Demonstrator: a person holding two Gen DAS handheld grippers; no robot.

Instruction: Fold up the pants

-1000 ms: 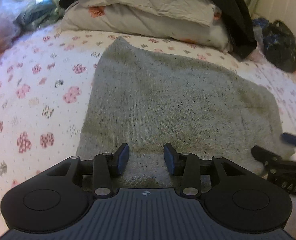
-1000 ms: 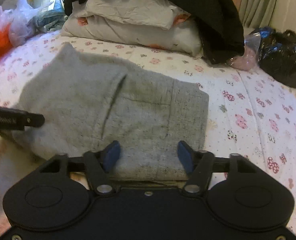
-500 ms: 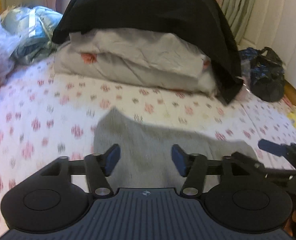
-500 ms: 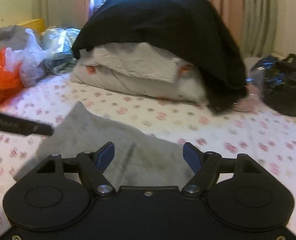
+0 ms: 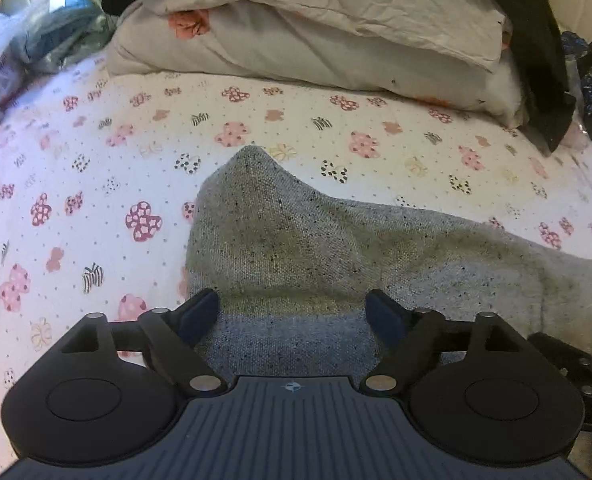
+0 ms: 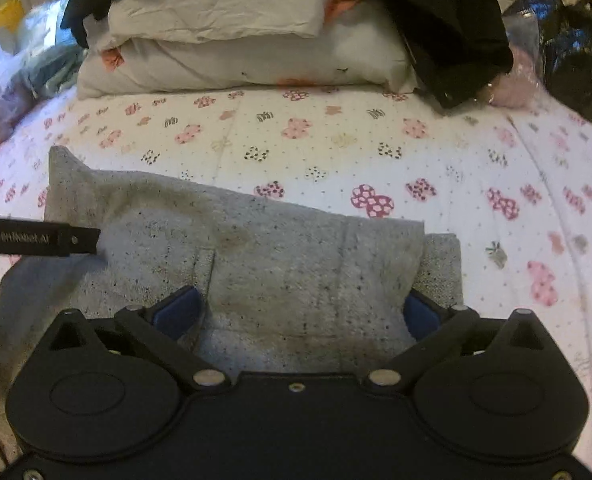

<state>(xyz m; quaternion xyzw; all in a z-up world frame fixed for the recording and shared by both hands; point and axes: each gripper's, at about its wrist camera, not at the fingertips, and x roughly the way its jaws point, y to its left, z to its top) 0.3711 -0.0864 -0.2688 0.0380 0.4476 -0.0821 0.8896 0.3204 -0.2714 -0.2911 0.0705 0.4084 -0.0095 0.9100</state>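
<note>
Pants [image 5: 335, 240] are on the bedsheet [image 5: 96, 184], on the near side of the pillow stack [image 5: 315, 36], with a strip of floral sheet between the 2. Grey speckled knit, already folded into a compact, roughly rectangular bundle. 1 corner on the far left pokes up toward the pillow stack as a peak. In the right wrist view the top layer sits short of the layer under it, so a sliver of lower fabric shows at the right end, and a vertical seam or crease runs near the middle.

Risks as I see them:
- Layers are not flush at the right end. If I grab only the top layer, the bundle will likely shear apart instead of folding as 1 piece.
- That raised far corner could flop or unroll during another fold, leaving a lopsided result.
- Knit looks soft and limp; a 1-sided lift would probably drag it across the sheet.
- Grippers are close together over the near edge, so they could collide.

Left gripper [image 5: 294, 312]: fingers spread wide, holding nothing, over the near edge of the pants on the side away from the pillow stack. Right gripper [image 6: 297, 312]: also released, fingers splayed over the near edge, nothing pinched.

Beyond the pillow stack: a black garment [image 6: 435, 8] draped over it.
</note>
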